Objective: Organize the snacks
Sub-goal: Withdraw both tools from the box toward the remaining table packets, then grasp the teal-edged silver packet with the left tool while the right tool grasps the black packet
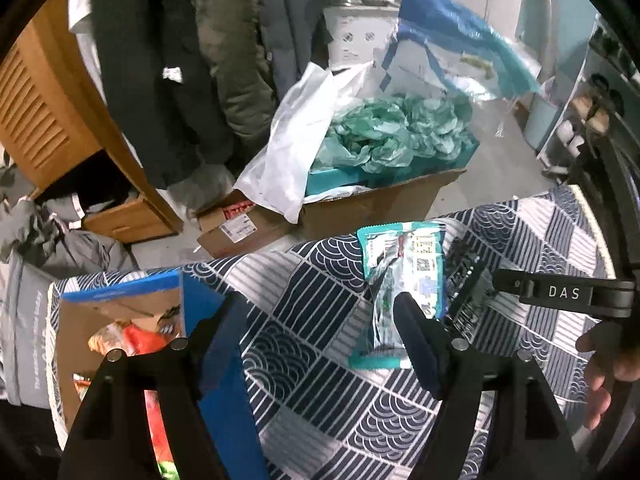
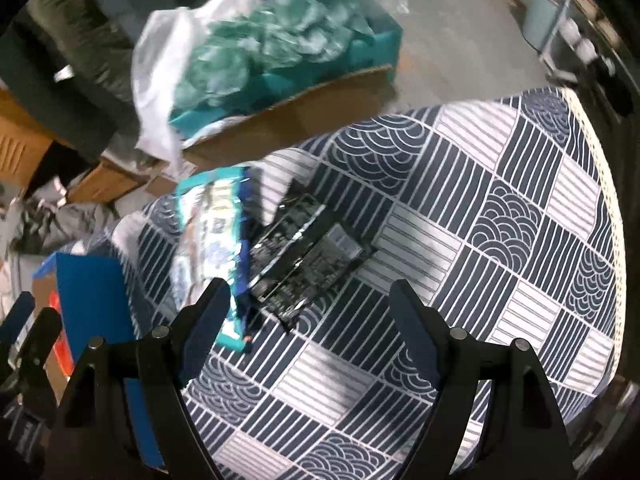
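Both grippers are angled steeply down over the patterned tablecloth (image 2: 460,208). The left gripper (image 1: 316,320) is held with jaws spread, nothing between them. The right gripper (image 2: 308,304) is likewise held wide and empty. A bare hand (image 1: 608,364) is seen at the cloth's right edge.

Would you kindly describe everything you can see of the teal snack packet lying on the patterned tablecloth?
The teal snack packet is a flat, glossy plastic pouch with teal edges and sealed ends, a pale printed panel with label squares, and a shiny silvery part. It lies flat on the navy-and-white tablecloth near the table's far edge, lengthwise away from the camera. A dark packet lies along its right side, touching or slightly overlapping it. The left gripper hangs open above; one finger overlaps its near end in view, contact unclear.
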The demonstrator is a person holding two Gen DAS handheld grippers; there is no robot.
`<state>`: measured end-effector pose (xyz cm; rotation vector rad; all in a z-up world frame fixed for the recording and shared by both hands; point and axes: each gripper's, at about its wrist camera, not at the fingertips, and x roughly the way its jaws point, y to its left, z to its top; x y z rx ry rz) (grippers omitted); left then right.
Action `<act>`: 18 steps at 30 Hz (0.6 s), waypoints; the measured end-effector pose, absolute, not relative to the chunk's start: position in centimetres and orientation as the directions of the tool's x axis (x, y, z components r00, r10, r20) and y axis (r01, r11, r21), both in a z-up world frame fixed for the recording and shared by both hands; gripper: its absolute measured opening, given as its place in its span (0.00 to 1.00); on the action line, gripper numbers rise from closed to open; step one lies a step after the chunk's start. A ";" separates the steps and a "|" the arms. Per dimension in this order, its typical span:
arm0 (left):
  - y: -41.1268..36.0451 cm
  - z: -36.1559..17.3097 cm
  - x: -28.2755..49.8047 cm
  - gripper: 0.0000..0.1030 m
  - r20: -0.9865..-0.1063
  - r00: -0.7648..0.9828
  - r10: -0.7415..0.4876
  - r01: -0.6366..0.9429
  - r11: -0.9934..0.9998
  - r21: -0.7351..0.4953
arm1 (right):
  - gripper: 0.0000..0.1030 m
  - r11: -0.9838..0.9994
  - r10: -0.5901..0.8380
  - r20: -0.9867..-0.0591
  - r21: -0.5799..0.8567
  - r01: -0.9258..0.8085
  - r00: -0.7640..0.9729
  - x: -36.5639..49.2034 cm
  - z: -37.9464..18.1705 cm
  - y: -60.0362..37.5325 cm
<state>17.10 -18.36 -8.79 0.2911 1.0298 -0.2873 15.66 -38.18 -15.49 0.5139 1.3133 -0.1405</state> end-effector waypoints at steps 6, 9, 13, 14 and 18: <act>-19.6 -11.0 18.9 0.75 -0.874 0.482 -0.058 0.359 0.923 0.136 | 0.79 0.878 0.155 -0.961 0.239 0.414 0.227 17.9 -17.2 -38.2; -20.1 -12.2 19.7 0.75 -0.883 0.467 -0.050 0.361 0.922 0.138 | 0.79 0.879 0.144 -0.966 0.225 0.420 0.216 18.9 -18.0 -37.7; -20.4 -13.6 20.6 0.75 -0.888 0.459 -0.019 0.349 0.923 0.160 | 0.79 0.886 0.109 -0.972 0.191 0.422 0.210 20.3 -18.8 -37.0; -20.4 -14.0 20.8 0.75 -0.891 0.455 -0.015 0.345 0.925 0.160 | 0.79 0.888 0.097 -0.974 0.178 0.424 0.206 20.6 -18.9 -36.9; -20.5 -14.8 21.1 0.75 -0.899 0.438 -0.023 0.332 0.933 0.138 | 0.79 0.880 0.059 -0.977 0.148 0.451 0.205 21.3 -19.8 -37.1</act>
